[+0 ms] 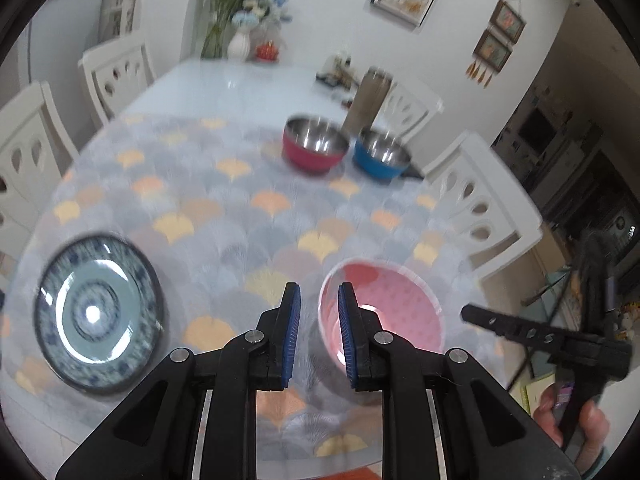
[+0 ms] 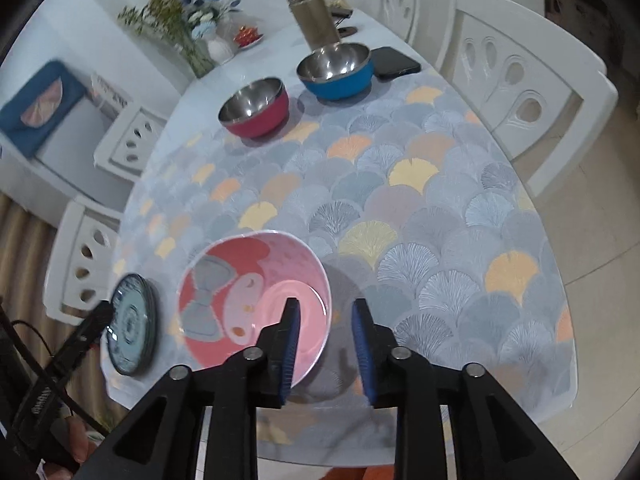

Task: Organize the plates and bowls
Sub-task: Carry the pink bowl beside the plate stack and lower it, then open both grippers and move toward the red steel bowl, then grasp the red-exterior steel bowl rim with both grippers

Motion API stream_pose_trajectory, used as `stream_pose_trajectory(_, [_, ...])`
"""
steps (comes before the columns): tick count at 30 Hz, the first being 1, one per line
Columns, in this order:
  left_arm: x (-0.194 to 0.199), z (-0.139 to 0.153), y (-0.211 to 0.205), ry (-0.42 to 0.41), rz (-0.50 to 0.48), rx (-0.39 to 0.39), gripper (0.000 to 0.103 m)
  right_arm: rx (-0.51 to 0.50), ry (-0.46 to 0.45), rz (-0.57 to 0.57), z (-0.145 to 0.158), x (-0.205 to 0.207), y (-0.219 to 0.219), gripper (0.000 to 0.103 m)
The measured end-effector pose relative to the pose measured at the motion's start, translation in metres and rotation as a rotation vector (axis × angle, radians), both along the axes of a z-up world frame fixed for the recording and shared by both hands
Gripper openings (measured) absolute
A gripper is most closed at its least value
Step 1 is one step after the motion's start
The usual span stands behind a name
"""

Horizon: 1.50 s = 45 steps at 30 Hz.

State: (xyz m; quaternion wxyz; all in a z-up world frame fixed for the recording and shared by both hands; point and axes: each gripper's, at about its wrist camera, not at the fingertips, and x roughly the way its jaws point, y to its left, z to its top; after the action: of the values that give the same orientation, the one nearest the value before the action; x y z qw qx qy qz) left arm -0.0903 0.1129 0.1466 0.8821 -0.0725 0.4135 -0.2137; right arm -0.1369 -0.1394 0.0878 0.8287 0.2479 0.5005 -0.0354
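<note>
A pink cartoon bowl (image 1: 396, 304) (image 2: 248, 300) stands near the table's front edge. A blue-patterned plate (image 1: 98, 316) (image 2: 130, 334) lies to its left. A red steel bowl (image 1: 314, 144) (image 2: 256, 108) and a blue steel bowl (image 1: 382, 154) (image 2: 336, 68) stand side by side farther back. My left gripper (image 1: 319, 332) is open, jaws straddling the pink bowl's left rim. My right gripper (image 2: 326, 350) is open, jaws straddling the pink bowl's right rim. I cannot tell whether either touches the rim. The right gripper body also shows in the left wrist view (image 1: 560, 344).
The table wears a fan-patterned cloth (image 2: 440, 216). A metal flask (image 2: 316, 24), a dark phone (image 2: 396, 62), a flower vase (image 2: 218, 48) and a small red dish (image 2: 248, 36) stand at the back. White chairs (image 2: 528, 80) surround the table.
</note>
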Motion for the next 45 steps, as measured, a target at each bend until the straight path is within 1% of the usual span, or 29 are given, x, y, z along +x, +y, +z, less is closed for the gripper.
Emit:
stream_pose_trajectory(2, [-0.002, 0.021, 0.004, -0.051, -0.004, -0.012, 0.017, 0.002, -0.017, -0.007, 0.011, -0.002, 0.001, 0.031])
stream_pose_trajectory(3, [-0.002, 0.029, 0.005, -0.070, -0.009, -0.014, 0.017, 0.002, -0.026, -0.010, 0.017, -0.003, 0.001, 0.042])
stream_pose_trajectory(4, [-0.001, 0.037, 0.005, -0.092, -0.015, -0.012, 0.017, 0.004, -0.035, -0.013, 0.022, -0.003, 0.000, 0.058])
stream_pose_trajectory(5, [0.003, 0.047, 0.003, -0.113, -0.028, -0.004, 0.017, 0.007, -0.053, -0.022, 0.028, -0.002, -0.002, 0.061])
stream_pose_trajectory(7, [0.010, 0.057, 0.001, -0.136, -0.043, 0.005, 0.020, 0.005, -0.083, -0.038, 0.039, 0.001, -0.005, 0.062])
stream_pose_trajectory(8, [0.016, 0.061, 0.000, -0.145, -0.046, 0.009, 0.028, 0.000, -0.090, -0.040, 0.044, 0.007, -0.006, 0.062])
stream_pose_trajectory(9, [0.023, 0.065, -0.001, -0.149, -0.044, 0.010, 0.032, -0.002, -0.093, -0.039, 0.047, 0.013, -0.007, 0.062])
stream_pose_trajectory(11, [0.042, 0.069, -0.002, -0.142, -0.048, -0.008, 0.033, 0.007, -0.098, -0.036, 0.054, 0.030, -0.009, 0.062])
stream_pose_trajectory(12, [0.052, 0.069, -0.004, -0.134, -0.054, -0.017, 0.037, 0.012, -0.101, -0.033, 0.056, 0.038, -0.009, 0.062])
stream_pose_trajectory(13, [0.064, 0.069, -0.005, -0.124, -0.057, -0.025, 0.045, 0.014, -0.104, -0.029, 0.058, 0.048, -0.010, 0.062])
stream_pose_trajectory(14, [0.077, 0.068, -0.006, -0.111, -0.056, -0.029, 0.050, 0.012, -0.106, -0.024, 0.060, 0.060, -0.010, 0.062])
stream_pose_trajectory(15, [0.089, 0.068, -0.007, -0.102, -0.052, -0.033, 0.059, 0.011, -0.106, -0.019, 0.061, 0.073, -0.011, 0.062])
stream_pose_trajectory(16, [0.106, 0.066, -0.009, -0.093, -0.047, -0.040, 0.063, 0.011, -0.107, -0.013, 0.062, 0.084, -0.013, 0.062])
stream_pose_trajectory(20, [0.163, 0.056, -0.017, -0.043, -0.059, -0.046, 0.063, 0.011, -0.081, 0.007, 0.052, 0.143, -0.016, 0.062])
stream_pose_trajectory(22, [0.197, 0.047, -0.024, -0.018, -0.062, -0.038, 0.062, 0.023, -0.060, 0.018, 0.043, 0.171, -0.018, 0.062])
stream_pose_trajectory(23, [0.207, 0.042, -0.028, -0.006, -0.066, -0.040, 0.061, 0.023, -0.046, 0.026, 0.036, 0.187, -0.019, 0.062])
stream_pose_trajectory(25, [0.236, 0.029, -0.035, 0.032, -0.075, -0.055, 0.060, 0.022, -0.022, 0.039, 0.023, 0.213, -0.021, 0.062])
stream_pose_trajectory(26, [0.247, 0.021, -0.039, 0.054, -0.078, -0.061, 0.058, 0.024, -0.006, 0.047, 0.015, 0.228, -0.022, 0.062])
stream_pose_trajectory(28, [0.271, 0.002, -0.049, 0.110, -0.094, -0.073, 0.046, 0.030, 0.023, 0.063, 0.000, 0.254, -0.025, 0.062])
stream_pose_trajectory(29, [0.282, -0.009, -0.053, 0.140, -0.101, -0.079, 0.043, 0.028, 0.034, 0.069, -0.006, 0.263, -0.025, 0.062])
stream_pose_trajectory(30, [0.291, -0.019, -0.057, 0.163, -0.107, -0.082, 0.040, 0.025, 0.045, 0.074, -0.013, 0.274, -0.026, 0.062])
stream_pose_trajectory(33, [0.318, -0.049, -0.067, 0.228, -0.104, -0.079, 0.040, 0.042, 0.073, 0.091, -0.031, 0.299, -0.028, 0.062])
stream_pose_trajectory(36, [0.335, -0.071, -0.071, 0.270, -0.088, -0.076, 0.039, 0.060, 0.100, 0.102, -0.049, 0.319, -0.027, 0.062])
stream_pose_trajectory(41, [0.353, -0.096, -0.079, 0.311, -0.092, -0.071, 0.033, 0.076, 0.124, 0.119, -0.073, 0.341, -0.020, 0.061])
stream_pose_trajectory(43, [0.357, -0.104, -0.082, 0.323, -0.104, -0.072, 0.020, 0.075, 0.126, 0.118, -0.080, 0.345, -0.018, 0.056])
stream_pose_trajectory(44, [0.358, -0.105, -0.083, 0.320, -0.108, -0.066, 0.017, 0.074, 0.127, 0.119, -0.082, 0.347, -0.017, 0.054])
stream_pose_trajectory(45, [0.359, -0.107, -0.085, 0.309, -0.113, -0.058, 0.015, 0.069, 0.130, 0.119, -0.084, 0.348, -0.016, 0.052])
